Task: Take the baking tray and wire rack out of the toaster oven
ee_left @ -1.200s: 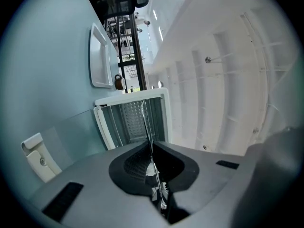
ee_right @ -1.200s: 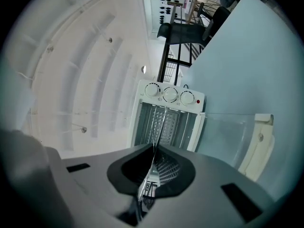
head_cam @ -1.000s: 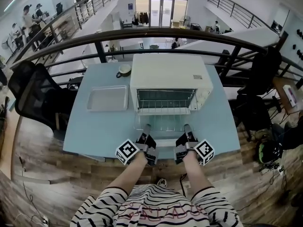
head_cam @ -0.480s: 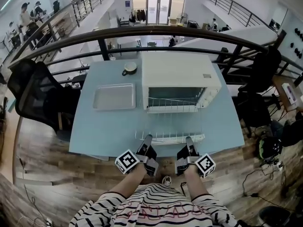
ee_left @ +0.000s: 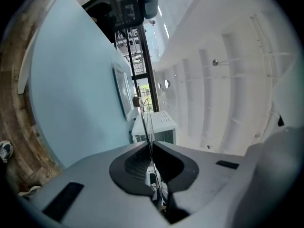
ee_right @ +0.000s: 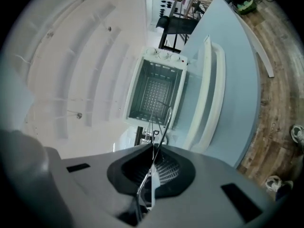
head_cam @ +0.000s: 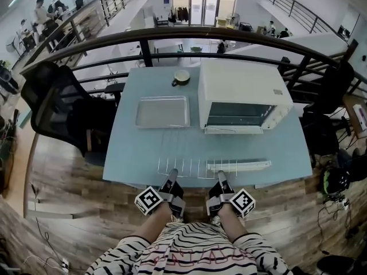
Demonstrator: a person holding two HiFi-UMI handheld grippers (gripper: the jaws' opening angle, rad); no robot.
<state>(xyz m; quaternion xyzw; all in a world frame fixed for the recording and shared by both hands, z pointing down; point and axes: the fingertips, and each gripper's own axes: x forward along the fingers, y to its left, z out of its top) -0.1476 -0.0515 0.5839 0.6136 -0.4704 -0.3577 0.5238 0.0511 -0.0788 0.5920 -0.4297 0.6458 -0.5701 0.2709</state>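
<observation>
I have both pairs of jaws pinched shut on the wire rack (head_cam: pixel 189 168): the left hand-held gripper (head_cam: pixel 171 178) and the right hand-held gripper (head_cam: pixel 221 178) each clamp its near edge. The thin chrome grid hangs level over the counter's (head_cam: pixel 135 153) near edge, out of the white toaster oven (head_cam: pixel 241 87). The shallow silver baking tray (head_cam: pixel 162 111) lies just left of the oven.

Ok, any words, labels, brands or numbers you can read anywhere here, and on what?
No text is legible in any view.
Label on top of the oven: too small to read.
Shirt print: pink lettering, too blurred to read.
Marker cubes: black-and-white square codes, no words.
Blue poster by the far doors: too small to read.
</observation>
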